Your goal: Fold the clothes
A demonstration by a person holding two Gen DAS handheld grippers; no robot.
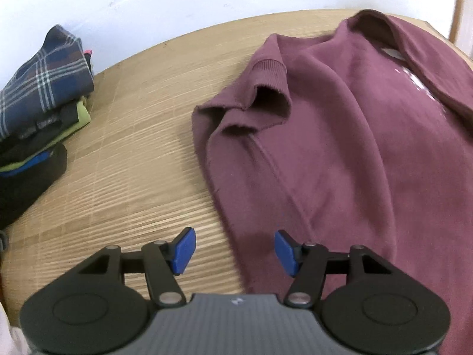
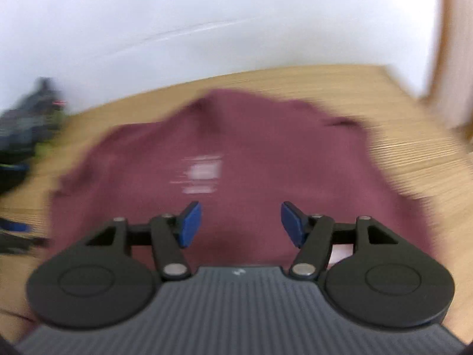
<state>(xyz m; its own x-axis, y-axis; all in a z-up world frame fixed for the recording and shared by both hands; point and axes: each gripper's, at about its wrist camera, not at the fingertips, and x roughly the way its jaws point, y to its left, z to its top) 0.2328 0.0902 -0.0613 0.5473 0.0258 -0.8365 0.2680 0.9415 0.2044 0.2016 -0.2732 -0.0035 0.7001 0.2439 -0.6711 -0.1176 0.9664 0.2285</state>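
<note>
While we are looking through the left wrist view, we are logging one maroon sweatshirt [image 1: 340, 148] lying on the wooden table [image 1: 133, 162], one sleeve with its ribbed cuff [image 1: 266, 71] lying doubled over the body. We are holding the left gripper [image 1: 235, 251] spread wide and empty, low over the near left edge of the garment. We are counting one stack [image 1: 38, 100] of folded clothes at the table's far left: a plaid piece on top, then dark and lime layers we are not able to count exactly.

Turning to the right wrist view, which is blurring heavily, we are noting the same sweatshirt [image 2: 236, 153], pale print facing up, spread on the table [image 2: 414, 153]. We are keeping the right gripper [image 2: 241, 224] released as well, gripping nothing, above the near hem.

We are judging the stack as finished work and the sweatshirt as partly folded at most, with the body folds remaining.
</note>
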